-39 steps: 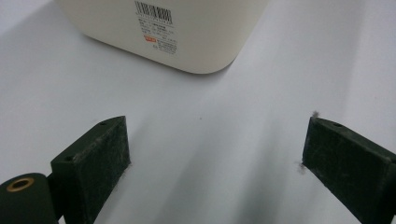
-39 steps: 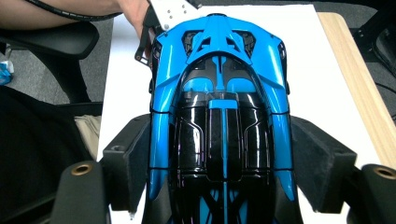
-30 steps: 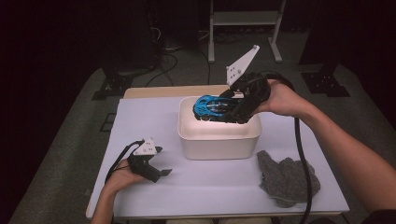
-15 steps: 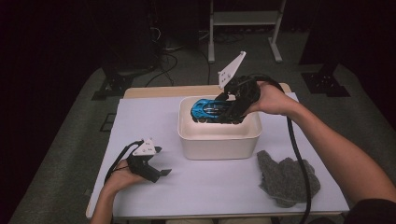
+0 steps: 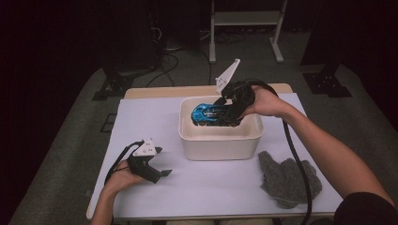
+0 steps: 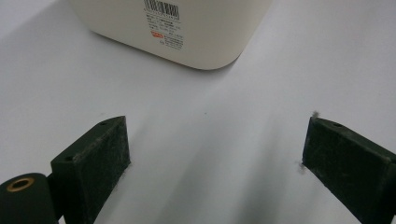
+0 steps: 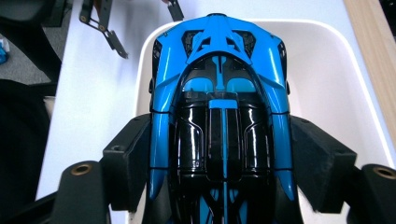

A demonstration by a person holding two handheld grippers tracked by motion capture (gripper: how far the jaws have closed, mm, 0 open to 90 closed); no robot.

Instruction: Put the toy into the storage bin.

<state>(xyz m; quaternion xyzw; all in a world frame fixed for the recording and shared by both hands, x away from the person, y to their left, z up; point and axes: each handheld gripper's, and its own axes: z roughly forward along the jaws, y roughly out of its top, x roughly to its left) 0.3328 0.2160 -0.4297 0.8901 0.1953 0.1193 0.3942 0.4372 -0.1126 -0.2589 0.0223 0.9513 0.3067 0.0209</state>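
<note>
- Nearest, on the person's side, a grey cloth (image 5: 289, 179) lies crumpled on the surface (image 5: 206, 187), fuzzy and lumpy, close to the front right edge and just apart from the tub's corner.
- At the front left, the left gripper (image 5: 162, 173) rests low over the smooth white surface, its fingers (image 6: 95, 161) spread wide with nothing between them; the pads are flat, matte black blocks with lint on their edges.
- Bare white sheet runs between that gripper and the tub, and more lies open along the left edge and the front.
- Mid-surface stands the cream tub (image 5: 220, 145), a smooth plastic box with rounded corners and a thick rounded rim; a barcode label (image 6: 164, 23) sits on the side wall that faces the left gripper.
- Inside the tub's opening, the toy car (image 7: 219, 121) is glossy blue and black, sleek and tapered, nose pointing toward the tub's left wall in the high view.
- The right gripper (image 7: 219, 163) clamps the car across its flanks, one black pad pressed on each side, reaching over the tub's far right rim.
- Beyond the tub, a strip of pale wood (image 5: 159, 92) shows past the white sheet's far edge, with dark floor behind.
</note>
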